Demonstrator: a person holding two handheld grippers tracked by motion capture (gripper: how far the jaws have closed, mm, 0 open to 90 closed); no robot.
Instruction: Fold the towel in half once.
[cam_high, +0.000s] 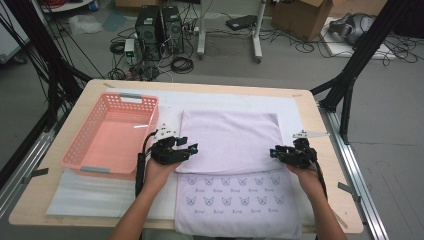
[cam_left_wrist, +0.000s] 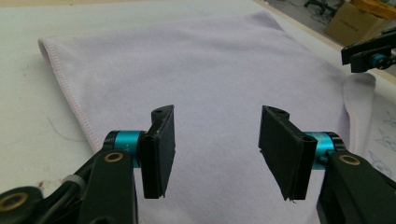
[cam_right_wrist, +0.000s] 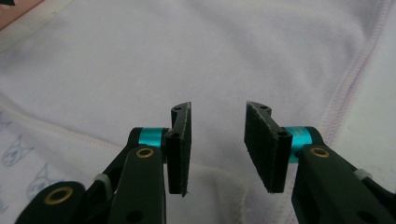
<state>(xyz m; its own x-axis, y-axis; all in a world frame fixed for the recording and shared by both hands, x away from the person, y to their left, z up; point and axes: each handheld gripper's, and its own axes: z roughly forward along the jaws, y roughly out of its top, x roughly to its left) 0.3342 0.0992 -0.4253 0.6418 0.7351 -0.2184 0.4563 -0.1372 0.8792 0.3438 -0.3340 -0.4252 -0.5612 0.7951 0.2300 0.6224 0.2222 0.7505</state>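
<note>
High view first: I see a pale lilac towel (cam_high: 230, 137) lying on the white mat (cam_high: 300, 107) in the middle of the wooden table (cam_high: 332, 165). Its far part is folded over toward me, so the plain side is on top, and the near part shows rows of small blue cat faces. A pink basket (cam_high: 112, 135) stands at the left of the towel, just beside it.

My left gripper (cam_high: 187, 149) is at the left edge of the folded part, close to the fold line, and my right gripper (cam_high: 276, 151) is at the right edge, about at the same line. Both point inward, toward each other.

From the left gripper view, the jaws are parted about halfway, with only the flat towel (cam_left_wrist: 205, 70) surface seen between and beyond them; the pads do not press on the cloth. From the right gripper view, the jaws are parted more narrowly, over the folded hem of the towel (cam_right_wrist: 210, 56), and they also grip nothing. I cannot tell if the tips touch the cloth.
</note>
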